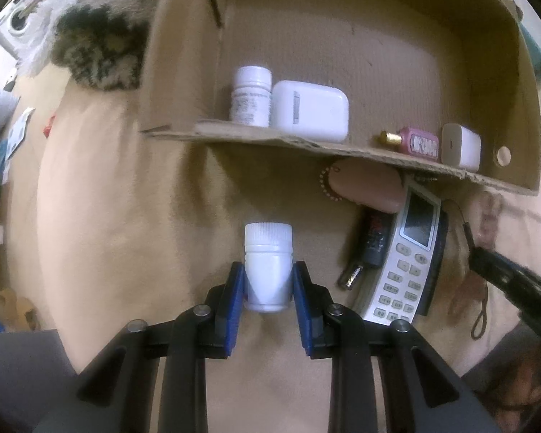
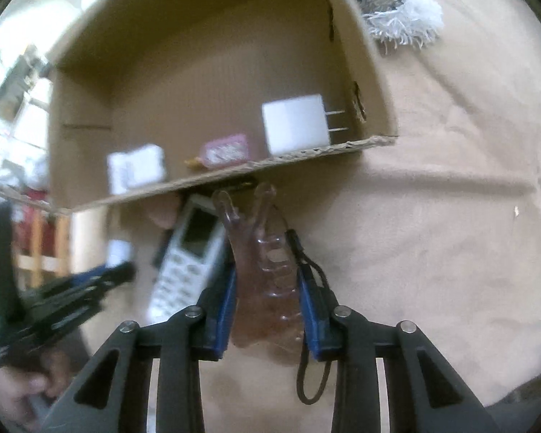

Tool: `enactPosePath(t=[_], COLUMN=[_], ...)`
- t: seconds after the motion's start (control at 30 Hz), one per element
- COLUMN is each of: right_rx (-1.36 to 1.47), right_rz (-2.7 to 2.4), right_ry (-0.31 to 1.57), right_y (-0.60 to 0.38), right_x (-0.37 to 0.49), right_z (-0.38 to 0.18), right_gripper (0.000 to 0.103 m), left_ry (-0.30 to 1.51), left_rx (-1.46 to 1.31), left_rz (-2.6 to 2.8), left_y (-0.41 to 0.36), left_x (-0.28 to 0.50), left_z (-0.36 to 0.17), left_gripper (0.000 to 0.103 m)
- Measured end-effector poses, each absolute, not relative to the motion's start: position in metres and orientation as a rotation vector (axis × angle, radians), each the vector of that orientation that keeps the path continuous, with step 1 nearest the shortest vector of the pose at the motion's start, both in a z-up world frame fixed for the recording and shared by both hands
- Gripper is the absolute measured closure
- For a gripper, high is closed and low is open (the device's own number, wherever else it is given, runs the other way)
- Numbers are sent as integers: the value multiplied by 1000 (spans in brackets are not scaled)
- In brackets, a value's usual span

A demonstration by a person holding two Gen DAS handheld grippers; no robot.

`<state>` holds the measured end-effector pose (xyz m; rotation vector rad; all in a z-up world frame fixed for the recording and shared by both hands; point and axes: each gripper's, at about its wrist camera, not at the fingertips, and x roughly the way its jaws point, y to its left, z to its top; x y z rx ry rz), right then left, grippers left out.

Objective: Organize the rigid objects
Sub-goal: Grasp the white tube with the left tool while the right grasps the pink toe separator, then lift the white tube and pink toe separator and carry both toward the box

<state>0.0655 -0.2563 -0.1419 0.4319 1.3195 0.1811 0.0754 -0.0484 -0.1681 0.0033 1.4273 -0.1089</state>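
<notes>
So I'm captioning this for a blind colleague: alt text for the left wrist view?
The left gripper holds a white bottle between its blue fingers before an open cardboard box. Inside are another bottle, white cases and a pink item; a phone lies outside.

**Around your workspace: cloth, fluff and background clutter**

You are working over a beige cloth (image 1: 101, 198) that covers the whole surface and shows soft creases in the right wrist view (image 2: 451, 198). On it, at the far end, lies a shaggy fluffy item (image 1: 90, 36) with white fringe and dark mottled patches; your right camera catches it too (image 2: 396, 3). Past the cloth's edge on your left stands a washing machine (image 1: 16, 21). A small red thing (image 1: 48, 128) lies near that edge. A blurred wooden frame (image 2: 39, 252) shows in the right wrist view.
</notes>
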Motion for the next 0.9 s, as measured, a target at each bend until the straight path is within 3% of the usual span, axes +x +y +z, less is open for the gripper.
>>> enactPosePath(t=[0.33, 0.47, 0.9], right_rx=[491, 559, 538], right_rz=[283, 335, 268], right_ry=[1255, 1296, 1372], right_y=[-264, -258, -254], right_x=[49, 40, 46], right_z=[-122, -133, -151], right_gripper=[71, 102, 100], left_ry=[1405, 1405, 1418], left_rx=[-11, -12, -6], left_rz=[-113, -104, -86], left_y=[-30, -26, -32], left_x=[67, 66, 71], left_z=[-155, -154, -157], left_gripper=[79, 79, 79])
